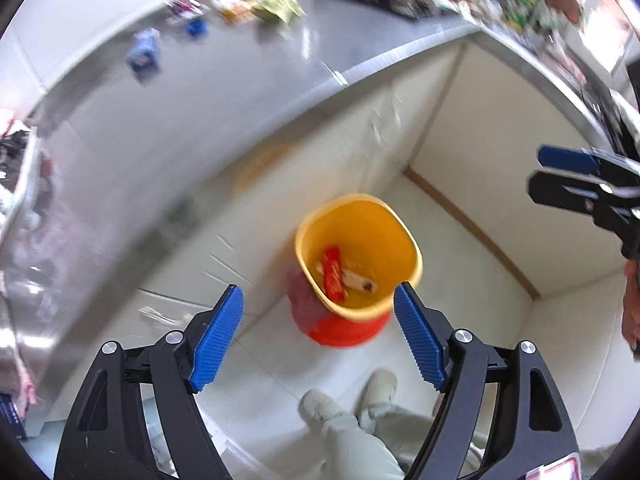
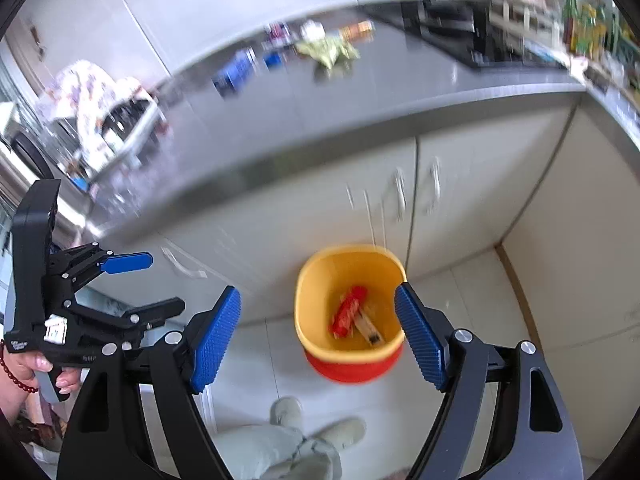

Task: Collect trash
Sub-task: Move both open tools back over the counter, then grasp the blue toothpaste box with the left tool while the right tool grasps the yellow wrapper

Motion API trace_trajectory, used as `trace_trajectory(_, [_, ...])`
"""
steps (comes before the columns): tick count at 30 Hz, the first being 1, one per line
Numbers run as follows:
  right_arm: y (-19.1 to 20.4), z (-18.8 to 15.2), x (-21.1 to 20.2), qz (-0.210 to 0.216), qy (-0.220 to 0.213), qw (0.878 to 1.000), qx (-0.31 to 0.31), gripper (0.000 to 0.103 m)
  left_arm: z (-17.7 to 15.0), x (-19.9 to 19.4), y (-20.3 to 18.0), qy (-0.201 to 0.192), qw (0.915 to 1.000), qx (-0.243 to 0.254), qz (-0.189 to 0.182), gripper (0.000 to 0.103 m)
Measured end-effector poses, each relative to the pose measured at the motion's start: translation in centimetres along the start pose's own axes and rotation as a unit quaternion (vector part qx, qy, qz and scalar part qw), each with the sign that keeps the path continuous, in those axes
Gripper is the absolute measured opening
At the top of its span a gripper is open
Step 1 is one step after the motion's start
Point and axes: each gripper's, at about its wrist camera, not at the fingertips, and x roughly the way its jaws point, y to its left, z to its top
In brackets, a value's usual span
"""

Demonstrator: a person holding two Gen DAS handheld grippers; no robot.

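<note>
Both grippers empty with jaws spread wide, left gripper (image 1: 319, 336) and right gripper (image 2: 318, 338) hovering over the yellow bin (image 2: 304, 292) on the floor, while remaining trash, green wrapper (image 2: 328, 52) and blue carton (image 2: 234, 72), lies up ahead on the grey counter (image 2: 360, 92), seemingly nearer the left gripper.

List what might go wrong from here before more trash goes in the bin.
1. Both the left gripper and right gripper are open and empty; wrappers on the counter are still uncollected, so a return reach is needed.
2. The yellow bin sits on the floor near the person's shoes; a step could tip it.
3. The two grippers work close together and may collide.
</note>
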Motion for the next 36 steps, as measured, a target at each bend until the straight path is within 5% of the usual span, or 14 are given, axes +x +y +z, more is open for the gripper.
trace_trajectory(9, [1.8,6.9,1.4,-0.005,-0.028,1.000,-0.012,0.080,6.4,-0.6,6.6,-0.036,0.9981,-0.044,0.024,0.078])
trace_trajectory(23, [2.1,18.5,11.2,-0.028,-0.048,0.998,0.025,0.085,16.5,4.7,15.2,-0.037,0.9964,-0.071,0.027,0.078])
trace_trajectory(29, [1.6,22.9,15.7,-0.058,-0.036,0.996,0.050,0.098,19.9,6.7,20.0,-0.036,0.9914,-0.119,0.039,0.091])
trace_trajectory(36, [0.6,26.4,19.9,-0.099,-0.020,0.992,0.081,0.099,23.1,9.0,23.6,-0.034,0.9868,-0.153,0.043,0.098])
